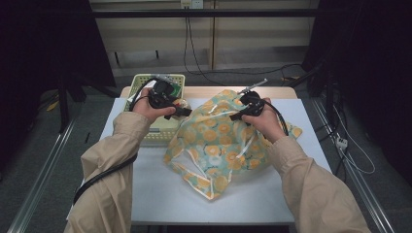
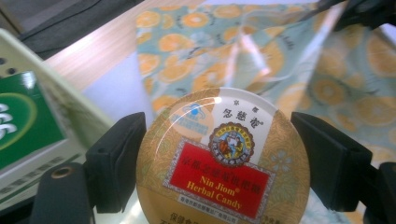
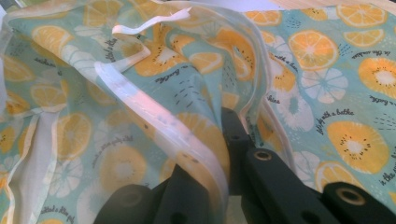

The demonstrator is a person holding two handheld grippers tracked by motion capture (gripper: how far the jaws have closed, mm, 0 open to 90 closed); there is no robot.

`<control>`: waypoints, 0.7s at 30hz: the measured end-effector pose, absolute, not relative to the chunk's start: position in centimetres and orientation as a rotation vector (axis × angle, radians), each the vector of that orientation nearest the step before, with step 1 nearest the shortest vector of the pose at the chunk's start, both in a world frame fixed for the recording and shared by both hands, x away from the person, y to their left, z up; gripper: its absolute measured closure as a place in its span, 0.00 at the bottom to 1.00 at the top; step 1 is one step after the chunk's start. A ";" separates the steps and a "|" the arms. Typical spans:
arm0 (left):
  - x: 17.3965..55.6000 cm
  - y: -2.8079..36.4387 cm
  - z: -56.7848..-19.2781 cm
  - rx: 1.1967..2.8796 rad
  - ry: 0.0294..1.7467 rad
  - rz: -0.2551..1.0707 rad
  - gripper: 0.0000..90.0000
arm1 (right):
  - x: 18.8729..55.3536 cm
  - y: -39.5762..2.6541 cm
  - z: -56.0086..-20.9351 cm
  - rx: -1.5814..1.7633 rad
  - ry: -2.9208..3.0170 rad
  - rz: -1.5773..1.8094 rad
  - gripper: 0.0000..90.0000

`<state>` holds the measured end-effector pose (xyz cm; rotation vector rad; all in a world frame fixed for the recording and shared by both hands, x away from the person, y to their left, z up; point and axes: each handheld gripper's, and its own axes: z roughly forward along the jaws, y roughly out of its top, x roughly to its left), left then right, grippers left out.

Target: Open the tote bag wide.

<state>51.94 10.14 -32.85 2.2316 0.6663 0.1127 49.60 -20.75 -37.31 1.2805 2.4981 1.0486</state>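
A round gold tin of herbal candy (image 2: 223, 161) with a red label sits between the black jaws of my left gripper (image 2: 219, 158), which is shut on it. In the high view that left gripper (image 1: 180, 110) hovers over the pale basket (image 1: 141, 82), beside the bag. The bag (image 1: 218, 141) is teal plastic printed with orange slices and lies crumpled in the middle of the table. My right gripper (image 1: 238, 116) is shut on the bag's upper rim (image 3: 187, 149) and lifts it, so the white-edged mouth (image 3: 140, 102) gapes.
A green packet (image 2: 23, 121) lies in the basket (image 2: 60, 107) at the table's back left. The white tabletop (image 1: 204, 199) reaches to the front edge. Cables (image 1: 350, 155) hang off the right side, and a dark floor surrounds the table.
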 end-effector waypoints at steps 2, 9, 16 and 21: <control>51.4 9.6 -33.0 2.230 0.646 0.110 0.23 | 49.8 -20.9 -37.4 1.292 2.494 1.058 1.00; 49.4 7.7 -33.4 2.223 0.574 0.099 0.24 | 50.4 -21.0 -37.9 1.318 2.485 1.055 1.00; 48.4 6.3 -34.7 2.216 0.554 0.072 0.23 | 50.4 -20.7 -38.1 1.309 2.489 1.046 1.00; 47.1 4.9 -35.6 2.236 0.534 0.096 0.23 | 50.5 -20.9 -38.1 1.312 2.481 1.054 1.00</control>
